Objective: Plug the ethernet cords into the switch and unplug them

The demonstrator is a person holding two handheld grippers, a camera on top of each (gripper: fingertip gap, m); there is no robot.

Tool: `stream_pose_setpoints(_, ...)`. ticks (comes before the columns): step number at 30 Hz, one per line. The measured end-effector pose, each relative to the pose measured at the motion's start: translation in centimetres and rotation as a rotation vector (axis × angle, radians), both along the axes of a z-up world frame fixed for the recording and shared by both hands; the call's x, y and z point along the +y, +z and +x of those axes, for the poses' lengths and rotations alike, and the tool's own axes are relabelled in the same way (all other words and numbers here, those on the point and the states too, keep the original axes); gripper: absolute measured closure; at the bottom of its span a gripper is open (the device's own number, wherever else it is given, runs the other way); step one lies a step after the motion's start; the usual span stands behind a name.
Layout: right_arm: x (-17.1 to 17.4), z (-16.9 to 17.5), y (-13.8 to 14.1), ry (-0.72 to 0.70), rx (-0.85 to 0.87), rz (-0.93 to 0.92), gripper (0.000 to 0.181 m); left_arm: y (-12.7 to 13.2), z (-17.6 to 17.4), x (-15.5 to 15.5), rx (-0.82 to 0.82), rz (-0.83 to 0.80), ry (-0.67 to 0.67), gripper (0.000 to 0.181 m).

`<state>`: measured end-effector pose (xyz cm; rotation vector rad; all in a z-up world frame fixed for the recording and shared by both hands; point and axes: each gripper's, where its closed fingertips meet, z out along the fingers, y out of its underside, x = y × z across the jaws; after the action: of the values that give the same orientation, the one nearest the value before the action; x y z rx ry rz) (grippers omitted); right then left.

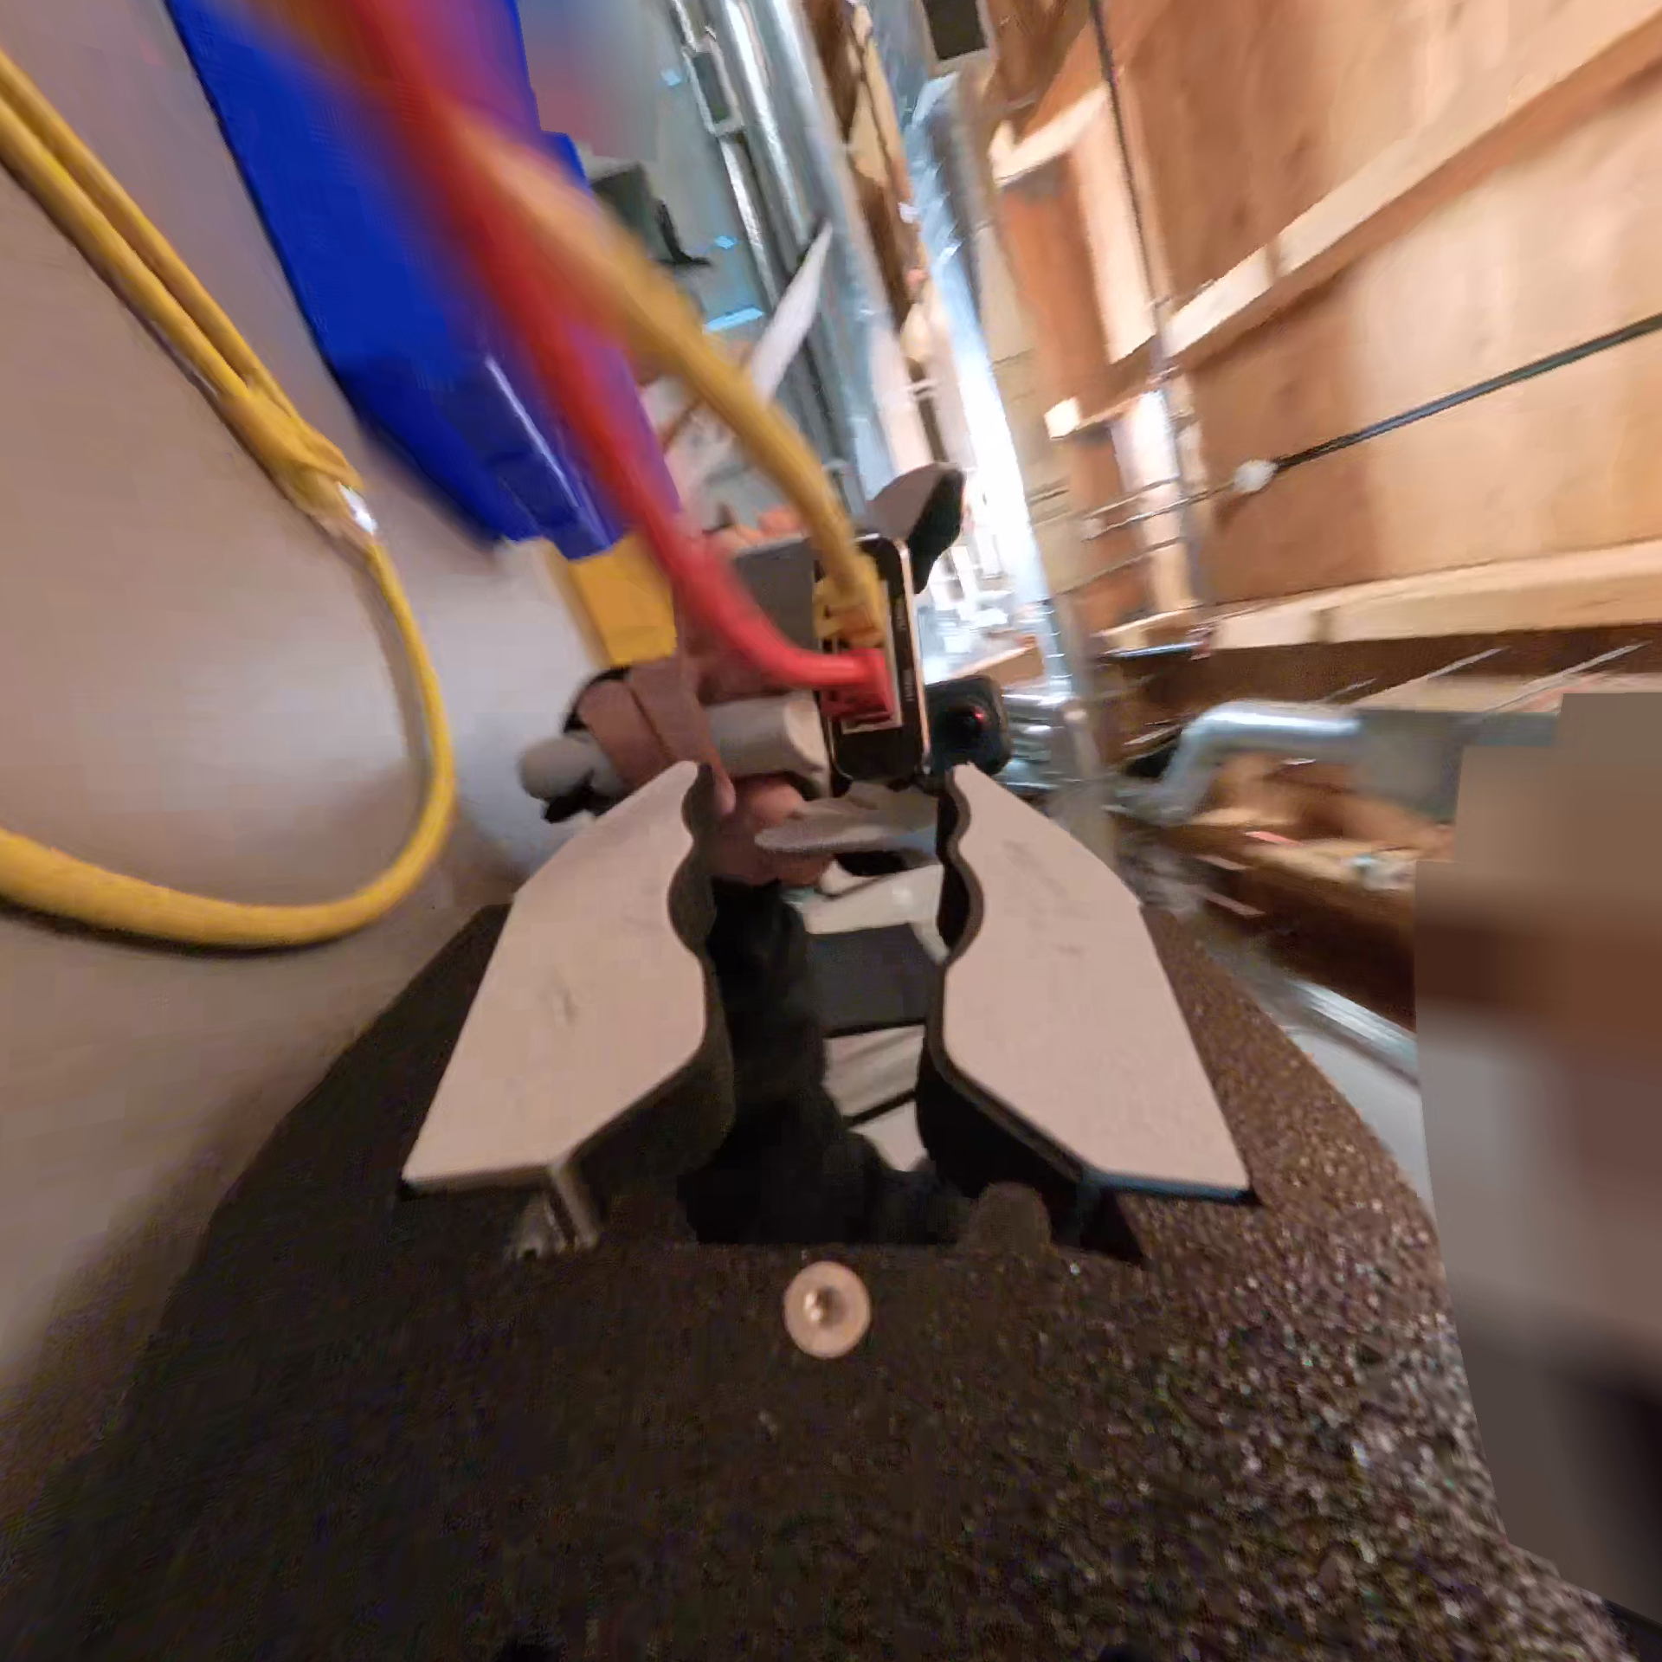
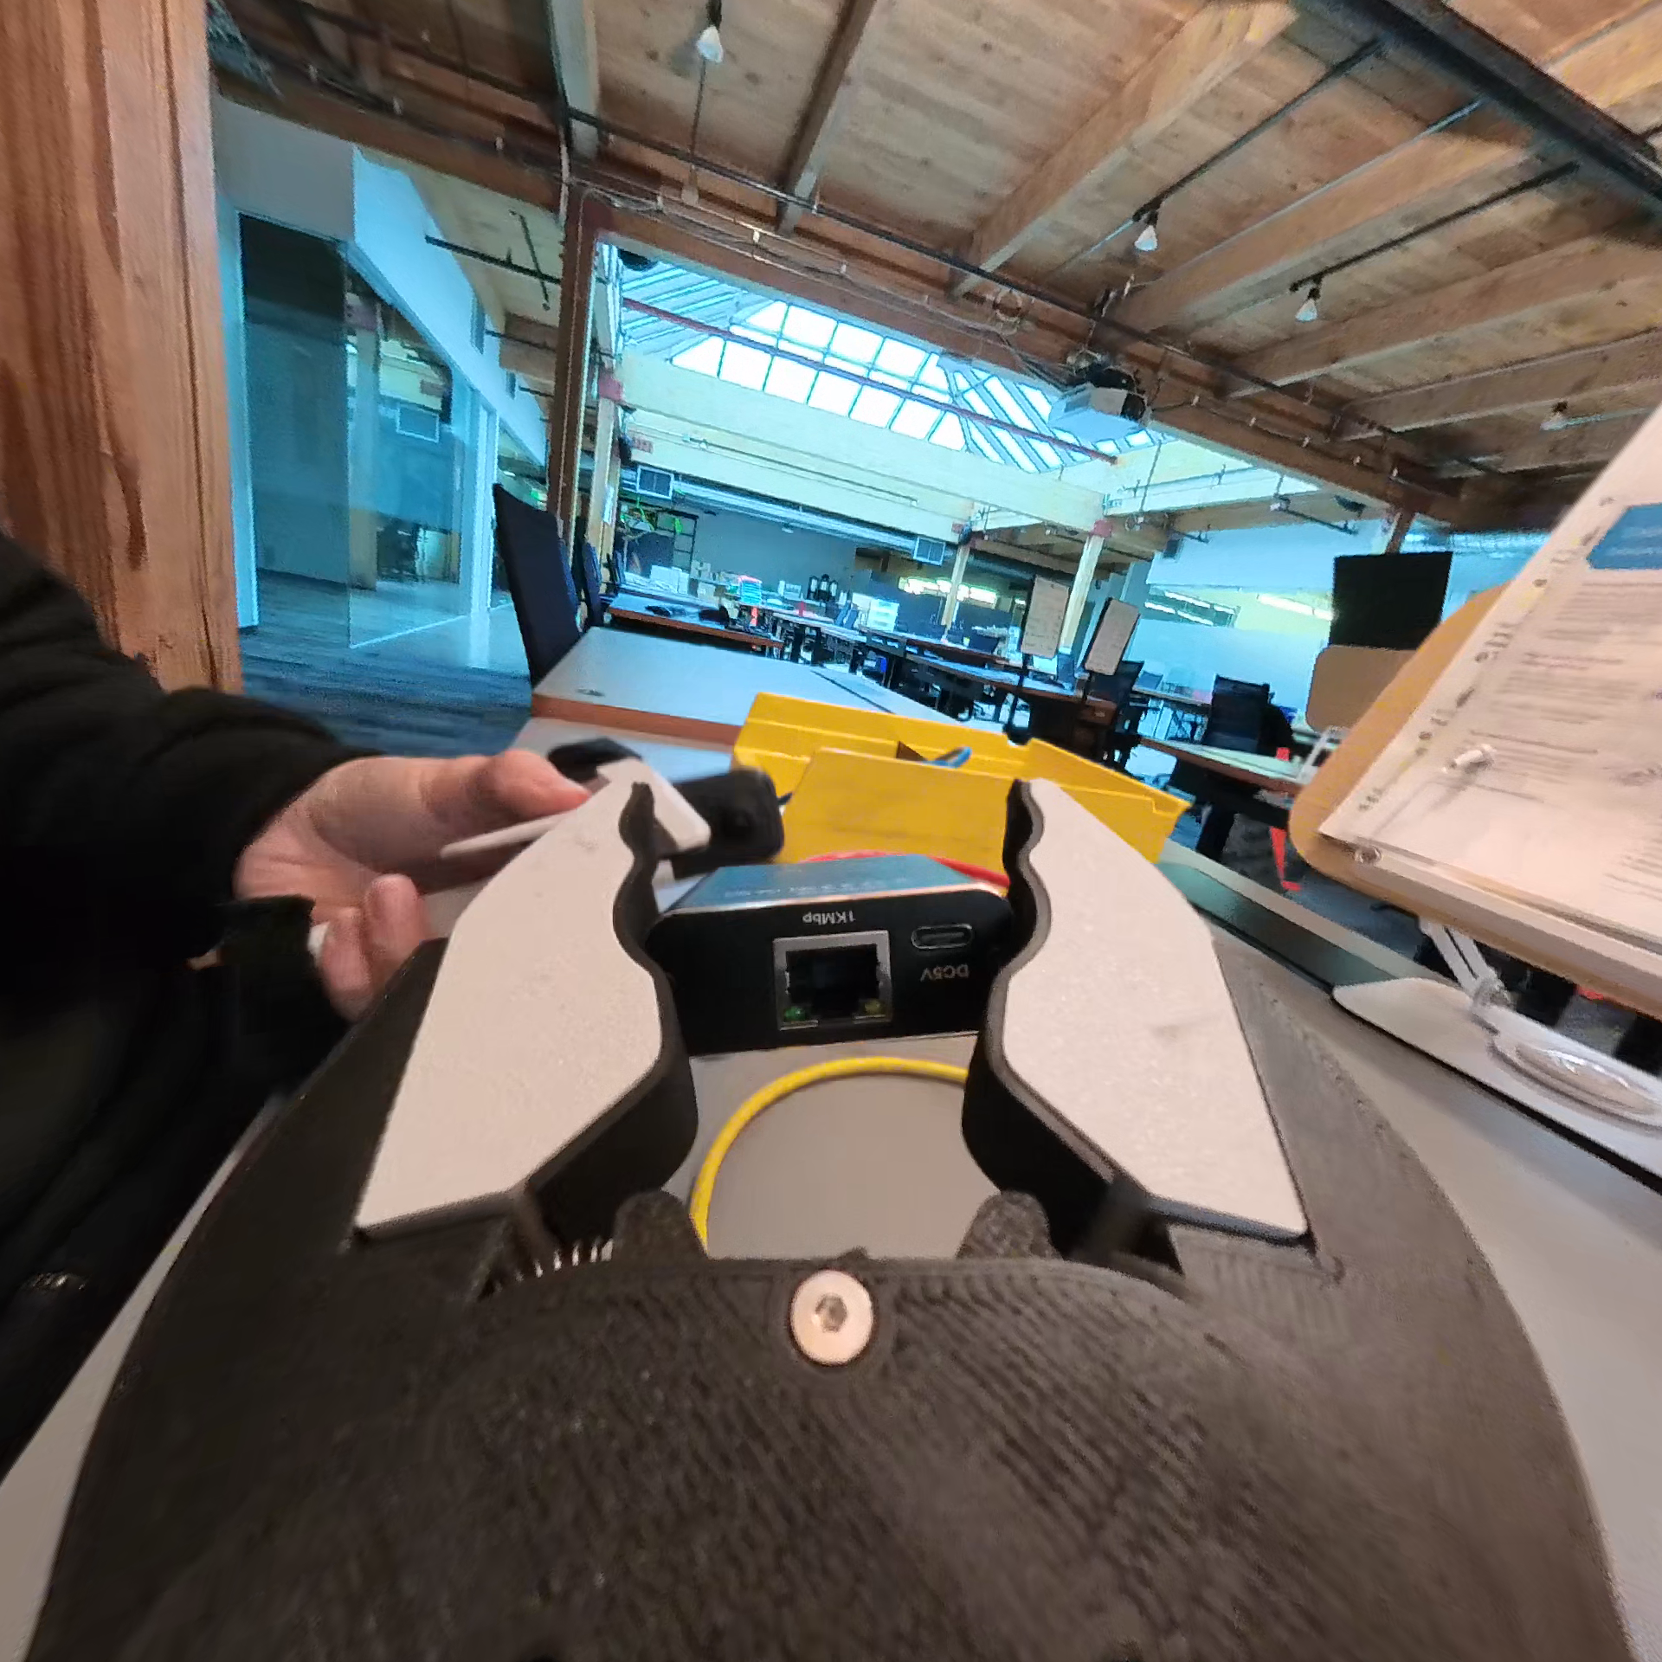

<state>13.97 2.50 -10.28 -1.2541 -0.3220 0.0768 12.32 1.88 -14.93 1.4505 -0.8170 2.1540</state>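
The black switch sits between my right gripper's fingers, which are shut on its two sides; its near face shows one empty port. In the left wrist view the switch is seen from its other side, with a red cord and a yellow cord plugged in. My left gripper is open and empty, its tips just short of the switch. A second yellow cord loops loose on the table; a yellow cord also shows under my right gripper.
A yellow bin stands just behind the switch, and a blue bin lies beside it. A tilted stand with a sheet is at the right. A person's hand holds the left gripper.
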Motion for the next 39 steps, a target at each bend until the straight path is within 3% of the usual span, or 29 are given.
stream_pose_setpoints(4, 0.8, -1.6, 0.3, -0.008, -0.093, -0.002, 0.106, 2.6, 0.4, -1.2, -0.052, -0.134, -0.025, 0.13)
stream_pose_setpoints(6, 1.1, -2.0, 0.5, -0.03, -0.144, -0.012, 0.106, 3.8, 1.0, -0.6, -0.057, -0.218, -0.036, 0.138)
stream_pose_setpoints(8, 1.2, -2.1, 0.6, -0.061, -0.198, -0.034, 0.106, 3.7, 1.3, -0.8, -0.069, -0.14, -0.067, 0.156)
stream_pose_setpoints(15, 0.2, -2.6, -1.4, -0.054, -0.349, -0.286, 0.097, 3.4, -0.4, 0.2, -0.152, 0.435, -0.419, 0.157)
stream_pose_setpoints(17, 0.0, -2.5, -1.1, -0.068, -0.366, -0.278, 0.099, 3.3, -0.9, 0.9, -0.139, 0.574, -0.52, 0.157)
stream_pose_setpoints(19, -0.2, -2.8, -0.3, -0.049, -0.354, -0.23, 0.109, 3.6, -1.4, 1.1, -0.112, 0.61, -0.614, 0.157)
stream_pose_setpoints(23, 0.4, -3.6, -0.7, -0.017, -0.362, -0.234, 0.106, 3.7, -2.4, 0.7, -0.081, 0.626, -0.778, 0.157)
stream_pose_setpoints(26, 1.1, -4.1, -1.1, -0.026, -0.413, -0.232, 0.111, 3.7, -1.7, 0.7, -0.066, 0.643, -0.783, 0.157)
stream_pose_setpoints(29, 2.1, -2.3, -0.4, -0.149, -0.362, -0.208, 0.111, 4.9, 0.7, 1.4, -0.079, 0.628, -0.625, 0.158)
stream_pose_setpoints(32, 3.2, 0.6, 0.9, -0.389, -0.291, -0.159, 0.112, 6.3, 4.5, 2.8, -0.11, 0.654, -0.285, 0.153)
stream_pose_setpoints(35, 3.8, 3.2, 0.6, -0.634, -0.317, -0.199, 0.112, 5.8, 6.0, 4.6, -0.219, 0.943, 0.06, 0.142)
stream_pose_setpoints(38, 3.6, 5.1, 0.1, -0.825, -0.353, -0.234, 0.112, 5.1, 5.9, 5.9, -0.259, 1.238, 0.338, 0.107)
stream_pose_setpoints(39, 3.5, 5.4, -0.1, -0.871, -0.384, -0.249, 0.112, 4.9, 5.7, 5.7, -0.266, 1.296, 0.382, 0.105)
